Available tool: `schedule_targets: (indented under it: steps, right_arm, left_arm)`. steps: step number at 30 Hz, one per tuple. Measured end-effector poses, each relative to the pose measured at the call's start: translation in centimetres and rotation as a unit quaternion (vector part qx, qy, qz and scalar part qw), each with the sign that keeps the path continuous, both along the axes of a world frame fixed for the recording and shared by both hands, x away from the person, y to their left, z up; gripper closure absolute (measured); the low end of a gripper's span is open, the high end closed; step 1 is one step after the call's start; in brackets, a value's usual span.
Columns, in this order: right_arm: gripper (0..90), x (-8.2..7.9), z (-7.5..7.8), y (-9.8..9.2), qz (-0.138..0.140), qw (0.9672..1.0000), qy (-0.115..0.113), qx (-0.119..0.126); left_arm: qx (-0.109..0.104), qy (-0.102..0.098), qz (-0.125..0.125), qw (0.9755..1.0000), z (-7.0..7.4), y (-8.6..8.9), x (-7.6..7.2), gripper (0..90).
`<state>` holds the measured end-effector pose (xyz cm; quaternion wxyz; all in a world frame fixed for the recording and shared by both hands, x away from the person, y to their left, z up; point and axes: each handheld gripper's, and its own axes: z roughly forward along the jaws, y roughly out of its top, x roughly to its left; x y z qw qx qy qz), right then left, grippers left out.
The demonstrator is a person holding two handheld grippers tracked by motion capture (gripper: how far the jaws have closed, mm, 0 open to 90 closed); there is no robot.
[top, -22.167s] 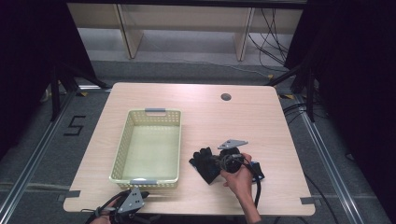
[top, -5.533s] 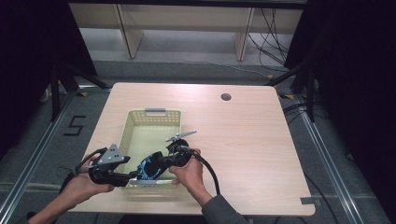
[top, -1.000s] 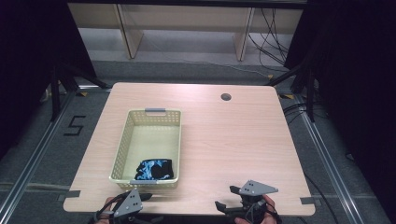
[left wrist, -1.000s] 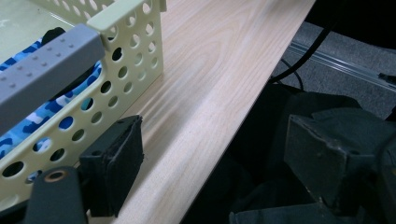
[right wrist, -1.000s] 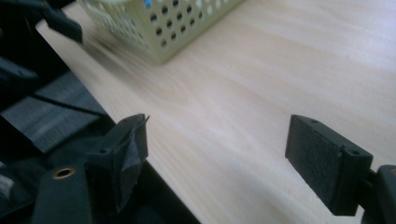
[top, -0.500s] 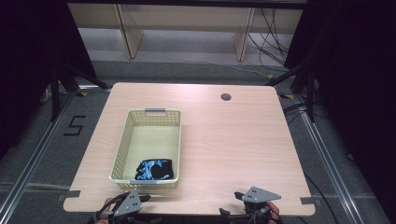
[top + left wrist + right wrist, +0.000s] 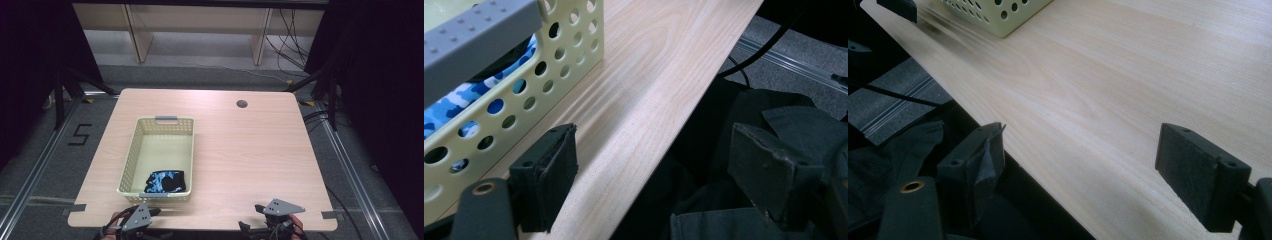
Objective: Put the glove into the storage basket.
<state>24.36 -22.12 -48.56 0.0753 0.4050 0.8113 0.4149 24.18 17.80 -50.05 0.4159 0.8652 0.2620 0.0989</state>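
From the high view, my hands sit at the bottom edge of the frame, pulled back to the near rim of the pale wooden table point(image 7: 250, 150). My left gripper point(image 7: 136, 220) is at lower left, my right gripper point(image 7: 276, 212) at lower right, each topped by its grey plate. The blue-and-black camouflage cloth point(image 7: 165, 181) lies in the near end of the perforated pale-yellow plastic basket point(image 7: 131, 152), just above my left gripper and well apart from my right. A dark round hole point(image 7: 242, 104) marks the table's upper right.

In the left gripper view, my left gripper point(image 7: 659, 180) has its jaws spread wide with nothing between them. The basket point(image 7: 549, 60) fills the upper left, the cloth point(image 7: 454, 100) showing through its wall.

In the right gripper view, my right gripper point(image 7: 1083, 165) is also wide open and empty over bare table point(image 7: 1128, 75); the basket's corner point(image 7: 993, 15) sits at the top left.
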Motion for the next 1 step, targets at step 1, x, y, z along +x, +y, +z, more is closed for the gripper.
schedule_targets:
  steps: [1]
  right_arm:
    - [20.7, -0.03, -0.03, 0.03, -0.003, 1.0, 0.0, 0.002]
  left_arm:
    - [-0.012, 0.011, 0.014, 0.9998, -0.11, -0.19, -0.17, 19.3]
